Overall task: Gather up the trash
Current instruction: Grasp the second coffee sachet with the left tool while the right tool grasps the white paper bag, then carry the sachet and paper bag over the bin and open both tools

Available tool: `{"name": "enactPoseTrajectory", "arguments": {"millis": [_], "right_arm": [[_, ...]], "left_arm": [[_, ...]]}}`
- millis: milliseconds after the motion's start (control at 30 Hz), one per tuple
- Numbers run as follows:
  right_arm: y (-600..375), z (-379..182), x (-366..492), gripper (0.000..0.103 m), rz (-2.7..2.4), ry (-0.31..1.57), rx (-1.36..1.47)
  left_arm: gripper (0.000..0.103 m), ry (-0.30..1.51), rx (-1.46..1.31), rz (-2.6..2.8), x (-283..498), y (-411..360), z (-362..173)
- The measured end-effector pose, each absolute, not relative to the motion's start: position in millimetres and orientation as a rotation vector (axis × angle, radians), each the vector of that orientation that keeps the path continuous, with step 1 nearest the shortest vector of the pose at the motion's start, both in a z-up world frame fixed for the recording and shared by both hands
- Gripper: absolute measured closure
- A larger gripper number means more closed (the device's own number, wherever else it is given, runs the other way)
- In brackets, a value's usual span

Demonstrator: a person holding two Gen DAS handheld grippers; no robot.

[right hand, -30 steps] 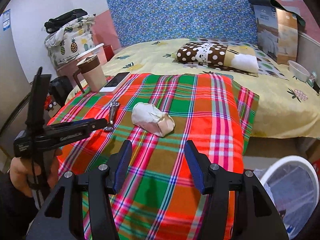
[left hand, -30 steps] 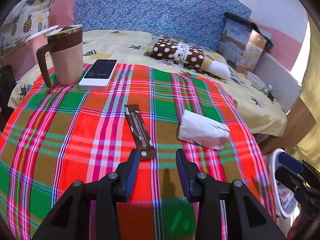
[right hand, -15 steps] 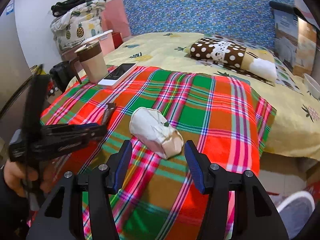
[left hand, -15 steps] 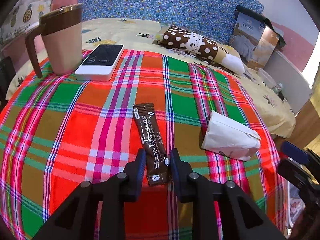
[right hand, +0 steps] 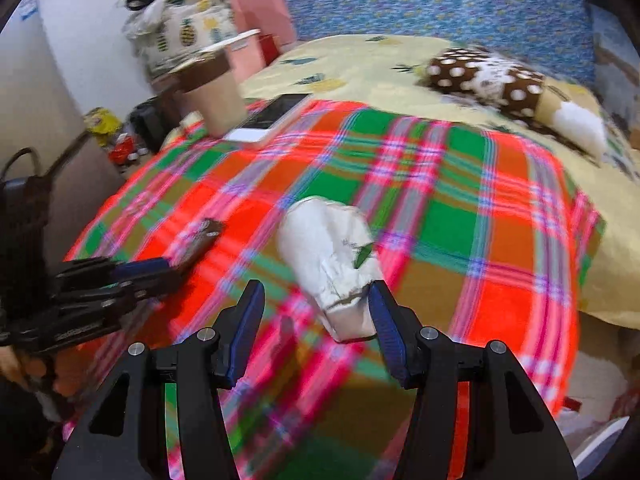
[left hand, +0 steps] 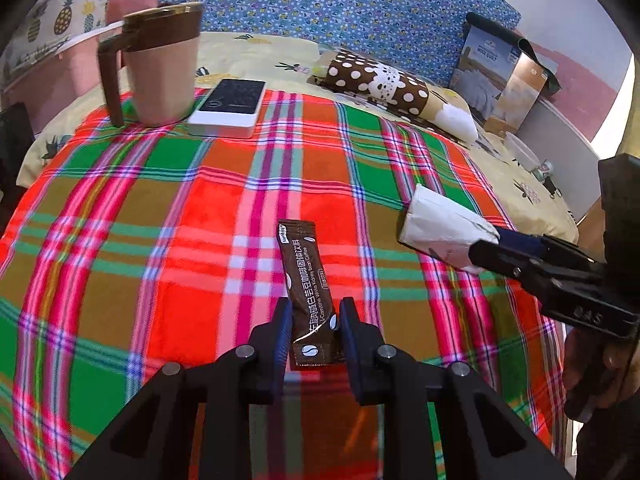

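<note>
A brown coffee sachet (left hand: 306,284) lies flat on the plaid cloth (left hand: 160,216). My left gripper (left hand: 313,322) is shut on the sachet's near end, blue pads touching both edges. A crumpled white paper cup (right hand: 334,268) lies on its side to the right; it also shows in the left wrist view (left hand: 442,232). My right gripper (right hand: 316,312) is open, its fingers either side of the cup's near end, the right pad touching it. The sachet (right hand: 200,240) and left gripper (right hand: 140,272) show at the left of the blurred right wrist view.
A beige mug with a brown lid (left hand: 160,68) and a white phone (left hand: 228,108) stand at the cloth's far left. A polka-dot pillow (left hand: 380,84) and a boxed quilt (left hand: 504,80) lie on the yellow bed behind. A bin rim (right hand: 600,444) shows low right.
My left gripper has closed in on the sachet's near end. My right gripper has moved forward and down until its open fingers straddle the paper cup.
</note>
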State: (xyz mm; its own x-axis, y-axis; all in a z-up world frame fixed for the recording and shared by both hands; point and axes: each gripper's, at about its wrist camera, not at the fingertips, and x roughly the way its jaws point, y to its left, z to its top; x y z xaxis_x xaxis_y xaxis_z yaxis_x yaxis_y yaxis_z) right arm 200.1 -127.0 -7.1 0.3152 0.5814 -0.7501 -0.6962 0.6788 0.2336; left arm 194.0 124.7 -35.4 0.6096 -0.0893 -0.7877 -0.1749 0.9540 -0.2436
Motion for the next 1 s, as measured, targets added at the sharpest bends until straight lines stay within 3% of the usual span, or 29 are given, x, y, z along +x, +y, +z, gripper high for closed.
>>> {"name": "enactPoseTrajectory", "arguments": {"millis": [200,567,700,1000], "right_arm": [[-123,4,187,0.047,0.814,0.822,-0.206],[-108,-23,205,0.047,0.754,0.904,-0.251],[-112,-23,201,0.06,0.748,0.918,-0.218],[-130,-12,180,0.063,0.705,0.888,-0.14]], "left_arm": [[0.078,0.901,-0.307,0.055,180,133,-30],[0.078,0.933,-0.277,0.071,191,131,-42],[0.078,0.923,-0.273,0.075,192,130,-44],[0.081,0.908,-0.246,0.042,180,114,-39]]}}
